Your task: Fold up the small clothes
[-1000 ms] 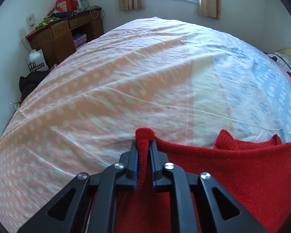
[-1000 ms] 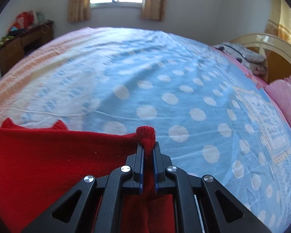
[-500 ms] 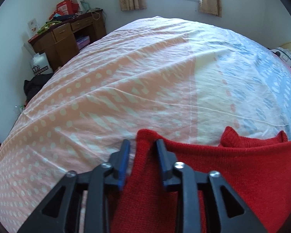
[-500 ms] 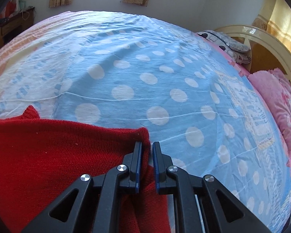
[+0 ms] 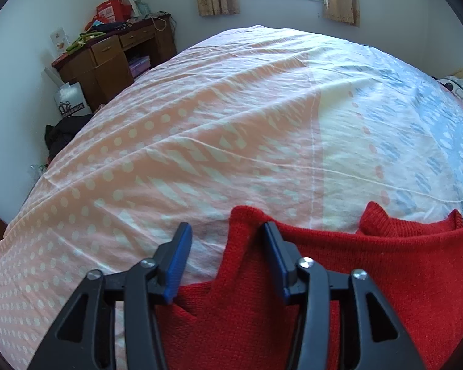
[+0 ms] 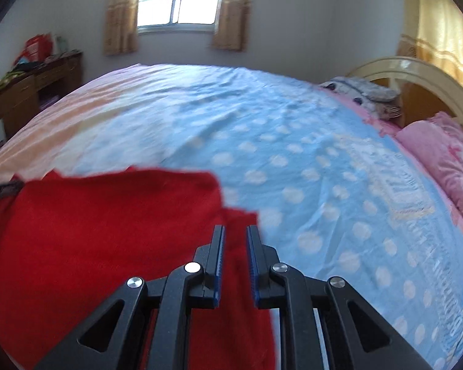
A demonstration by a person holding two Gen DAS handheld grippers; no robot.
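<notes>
A red knit garment (image 5: 370, 277) lies flat on the bed sheet (image 5: 231, 123), its neckline toward the window. My left gripper (image 5: 226, 226) hovers over the garment's left top corner. Its jaws are opening wide, and that corner lies loose between them, against the right finger (image 5: 274, 246). In the right wrist view the same red garment (image 6: 108, 231) spreads out to the left, blurred by motion. My right gripper (image 6: 235, 228) stands over the garment's right edge. Its jaws are opening by a narrow gap and the pads press on nothing.
A cluttered wooden desk (image 5: 114, 55) stands by the far left wall, with a white bag (image 5: 71, 101) and a dark heap (image 5: 61, 132) beside it. At the right are a pink pillow (image 6: 441, 160), a grey patterned bundle (image 6: 361, 92) and a cream headboard (image 6: 416, 74).
Both grippers let go of the pinched top corners of the red garment. The left jaws spread wide in place. The right gripper drew back and up, and more garment shows.
</notes>
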